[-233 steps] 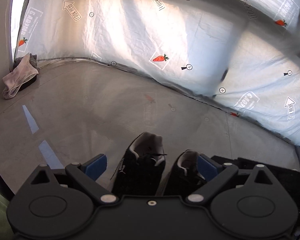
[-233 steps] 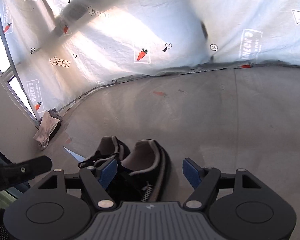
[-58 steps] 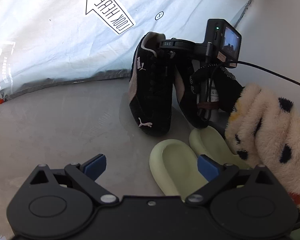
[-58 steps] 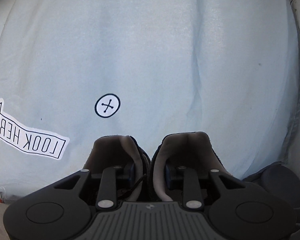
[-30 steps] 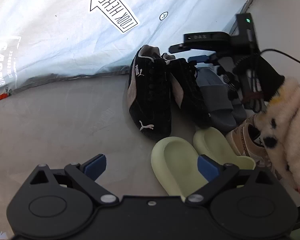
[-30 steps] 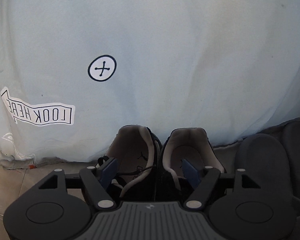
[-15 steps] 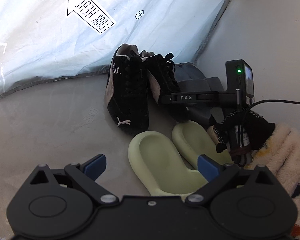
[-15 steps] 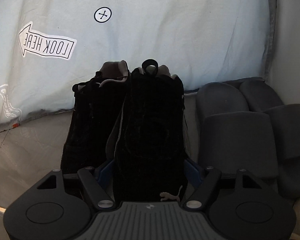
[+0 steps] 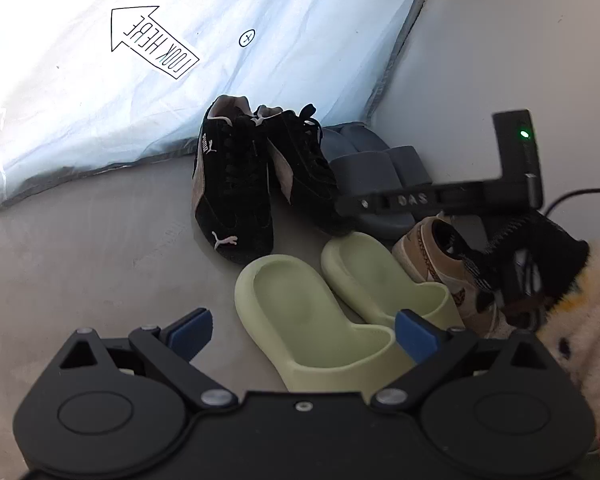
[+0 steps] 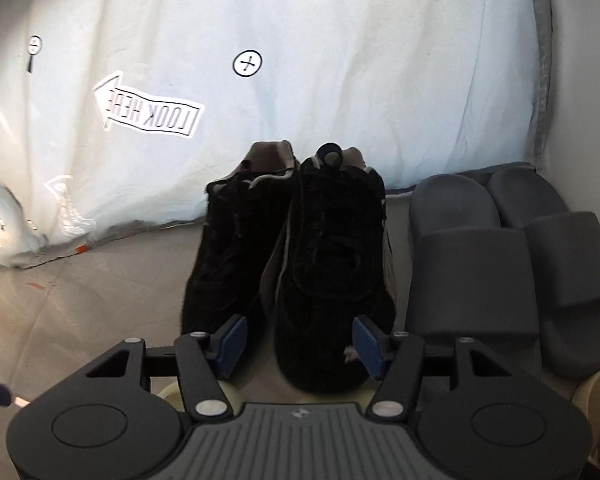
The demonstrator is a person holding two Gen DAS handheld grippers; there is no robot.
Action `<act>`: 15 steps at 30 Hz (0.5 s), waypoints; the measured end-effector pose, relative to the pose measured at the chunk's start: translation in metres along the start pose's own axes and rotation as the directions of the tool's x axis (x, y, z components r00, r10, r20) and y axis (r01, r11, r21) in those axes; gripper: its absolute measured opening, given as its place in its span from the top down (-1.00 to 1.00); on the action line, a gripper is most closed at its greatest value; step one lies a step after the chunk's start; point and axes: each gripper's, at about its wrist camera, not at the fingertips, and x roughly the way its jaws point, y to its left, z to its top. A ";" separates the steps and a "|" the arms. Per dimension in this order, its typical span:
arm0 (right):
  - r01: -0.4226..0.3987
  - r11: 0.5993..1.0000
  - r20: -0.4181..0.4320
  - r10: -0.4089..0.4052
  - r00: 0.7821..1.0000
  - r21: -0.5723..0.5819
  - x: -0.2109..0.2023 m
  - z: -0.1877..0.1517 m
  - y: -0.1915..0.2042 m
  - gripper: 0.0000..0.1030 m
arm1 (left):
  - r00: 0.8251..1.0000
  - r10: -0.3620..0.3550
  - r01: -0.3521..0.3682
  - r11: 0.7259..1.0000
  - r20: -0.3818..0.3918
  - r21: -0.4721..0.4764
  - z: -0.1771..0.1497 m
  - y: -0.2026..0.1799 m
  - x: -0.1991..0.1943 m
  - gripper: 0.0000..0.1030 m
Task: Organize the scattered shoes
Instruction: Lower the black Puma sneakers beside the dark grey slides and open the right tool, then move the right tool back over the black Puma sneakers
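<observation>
Item one, the pale sheet (image 9: 100, 92) printed with a LOOK HERE arrow, fills the upper left of both views and meets the grey floor (image 9: 80, 240) in a crease. Item two, the row of shoes along that crease: the black sneakers (image 9: 236, 184) stand side by side at centre frame, heels to the sheet, toes toward me, resting on the floor; the grey slides (image 10: 500, 264) lie just beside them at the right; the green slides (image 9: 312, 312) sit in front, low centre of my left view; a tan sneaker (image 9: 440, 256) lies to their right, partly hidden. Item three, my right tongs (image 10: 300, 340): their jaws have just been closing a little, yet the blue pads stand clear of the nearer sneaker's toe, gripping nothing. Item four, my left tongs (image 9: 304, 328): spread wide, empty, hovering over the green slides. Step in hand, as I judge it: the black pair is placed and let go. Next move calls for drawing both tongs back without nudging the toes, then seeking any shoe not yet in the row.
</observation>
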 end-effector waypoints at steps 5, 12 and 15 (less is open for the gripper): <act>0.064 0.997 -0.139 -0.070 0.988 -0.048 -0.023 -0.050 0.022 -0.15 | 0.999 -0.041 0.041 0.998 -0.014 -0.041 -0.010 -0.006 -0.006 -0.92; 0.039 0.986 -0.210 -0.004 0.978 0.164 -0.013 -0.048 0.018 -0.18 | 0.999 -0.044 0.044 0.999 0.018 -0.006 -0.017 -0.022 -0.026 -0.92; 0.065 0.978 -0.295 -0.004 0.955 0.198 0.005 -0.040 0.018 -0.18 | 0.999 -0.030 0.030 0.999 0.031 -0.010 -0.022 -0.022 -0.036 -0.92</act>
